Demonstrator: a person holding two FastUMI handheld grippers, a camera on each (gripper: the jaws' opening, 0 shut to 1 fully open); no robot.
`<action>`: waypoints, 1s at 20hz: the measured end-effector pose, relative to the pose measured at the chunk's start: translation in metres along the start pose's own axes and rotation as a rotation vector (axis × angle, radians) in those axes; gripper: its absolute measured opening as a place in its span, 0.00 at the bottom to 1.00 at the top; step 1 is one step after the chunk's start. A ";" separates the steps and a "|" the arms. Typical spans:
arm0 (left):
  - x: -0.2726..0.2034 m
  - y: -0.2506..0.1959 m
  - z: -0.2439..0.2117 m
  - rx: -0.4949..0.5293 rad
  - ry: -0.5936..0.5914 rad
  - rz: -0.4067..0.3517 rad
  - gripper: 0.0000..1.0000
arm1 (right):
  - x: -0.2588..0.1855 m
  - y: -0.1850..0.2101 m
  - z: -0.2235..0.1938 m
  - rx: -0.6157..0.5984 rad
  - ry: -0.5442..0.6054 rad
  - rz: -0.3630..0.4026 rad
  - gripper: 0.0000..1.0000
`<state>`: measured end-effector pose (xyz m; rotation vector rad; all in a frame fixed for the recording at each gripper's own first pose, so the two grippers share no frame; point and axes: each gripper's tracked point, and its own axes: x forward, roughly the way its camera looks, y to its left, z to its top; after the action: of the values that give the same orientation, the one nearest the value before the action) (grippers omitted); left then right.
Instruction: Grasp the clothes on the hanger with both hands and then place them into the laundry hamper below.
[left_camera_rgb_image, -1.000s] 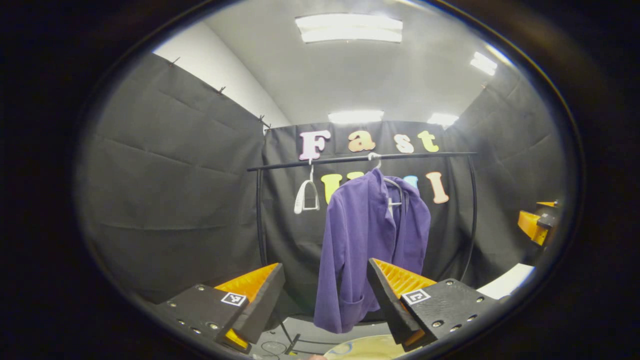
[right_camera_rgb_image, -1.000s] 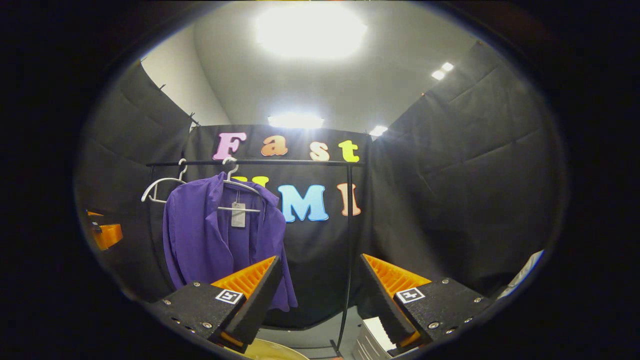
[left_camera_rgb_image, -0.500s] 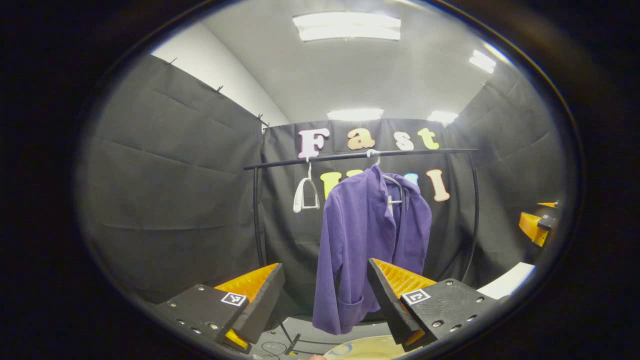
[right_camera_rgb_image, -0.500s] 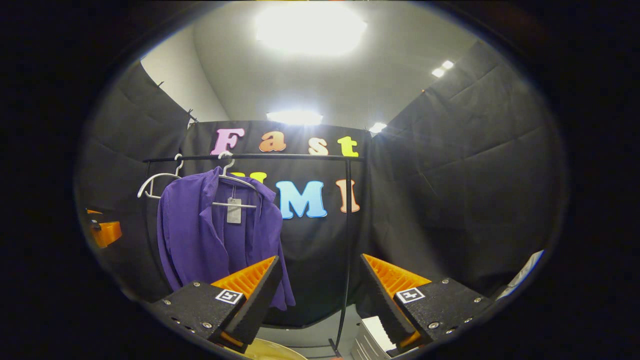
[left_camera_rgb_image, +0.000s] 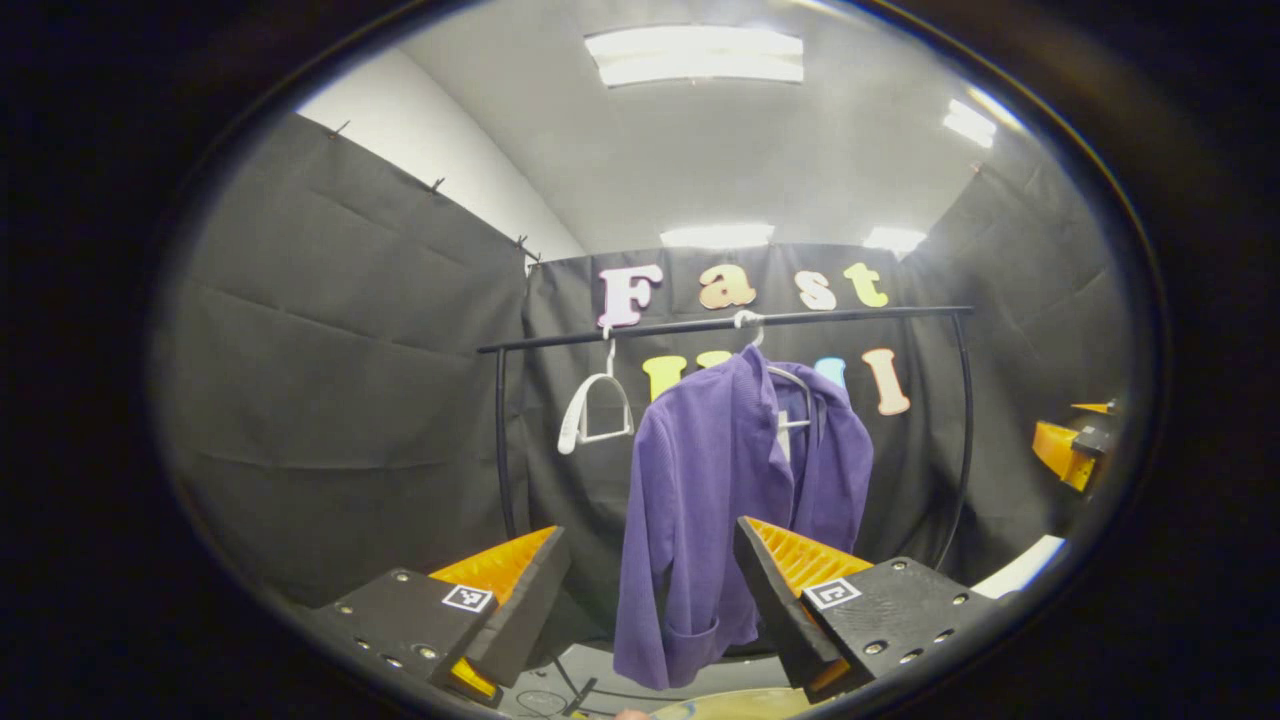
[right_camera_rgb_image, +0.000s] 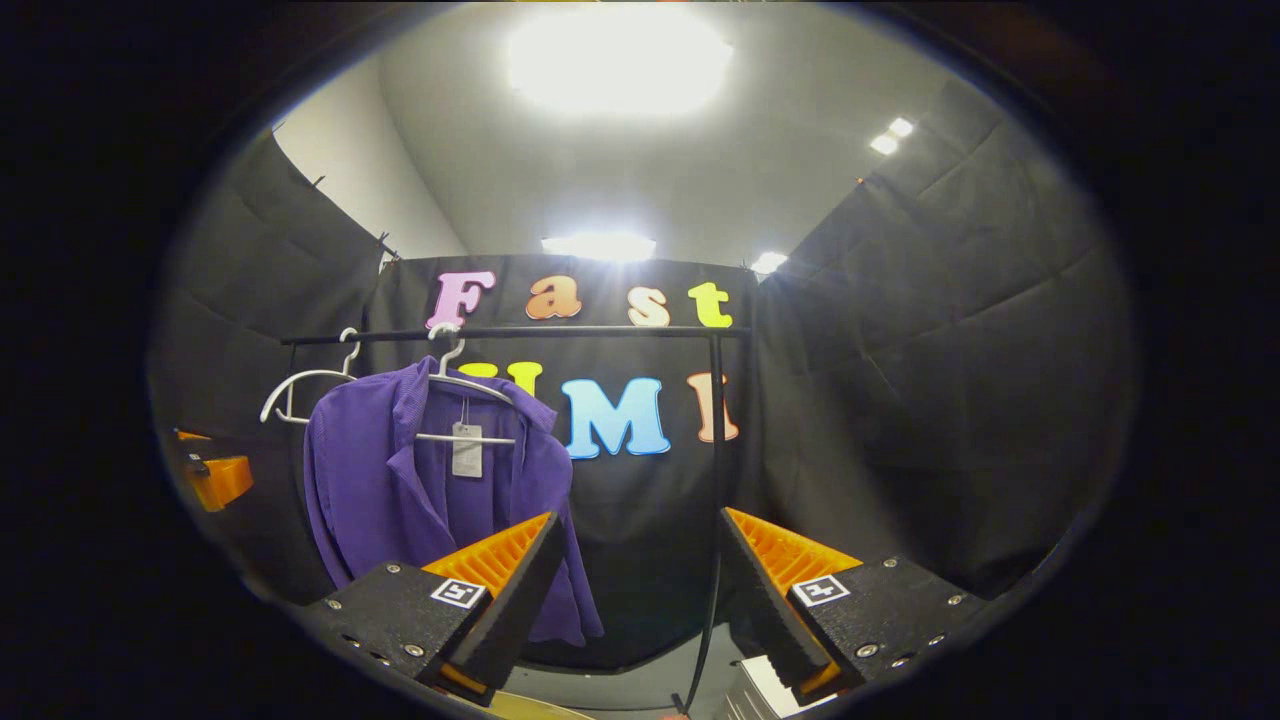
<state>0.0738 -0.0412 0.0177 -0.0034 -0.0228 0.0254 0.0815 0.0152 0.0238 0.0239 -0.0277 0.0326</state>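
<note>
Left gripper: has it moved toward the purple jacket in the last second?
Yes. In the left gripper view the purple jacket and clothes rail appear larger and the jacket's hem lower, so the open left gripper moved slightly closer.

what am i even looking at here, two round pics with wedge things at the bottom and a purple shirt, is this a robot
No robot arm here: a person holds a two-finger gripper in each hand, and a fisheye camera rides on each one, looking forward along its fingers. That is why both pictures are round.

The left gripper view shows the left gripper at the bottom; the right gripper view shows the right gripper. The wedges are their fingers, spread apart with nothing between them, so both are open and empty.

Ahead stands a black clothes rail in a black-cloth booth. A purple garment hangs from a hanger on it, beside an empty white hanger. A tag dangles inside the garment. Each view also catches the other gripper far off at its edge.
</note>
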 end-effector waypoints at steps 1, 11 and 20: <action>0.005 -0.005 0.002 -0.006 0.000 0.001 1.00 | 0.005 0.000 0.002 0.000 -0.008 0.009 0.95; 0.061 -0.070 0.032 -0.034 -0.060 -0.007 1.00 | 0.075 0.013 0.006 0.063 -0.021 0.112 0.95; 0.123 -0.124 0.028 -0.031 -0.060 -0.031 1.00 | 0.139 0.034 0.009 0.119 -0.043 0.238 0.95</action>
<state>0.1989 -0.1616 0.0493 -0.0337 -0.0828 -0.0062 0.2186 0.0531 0.0375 0.1407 -0.0716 0.2712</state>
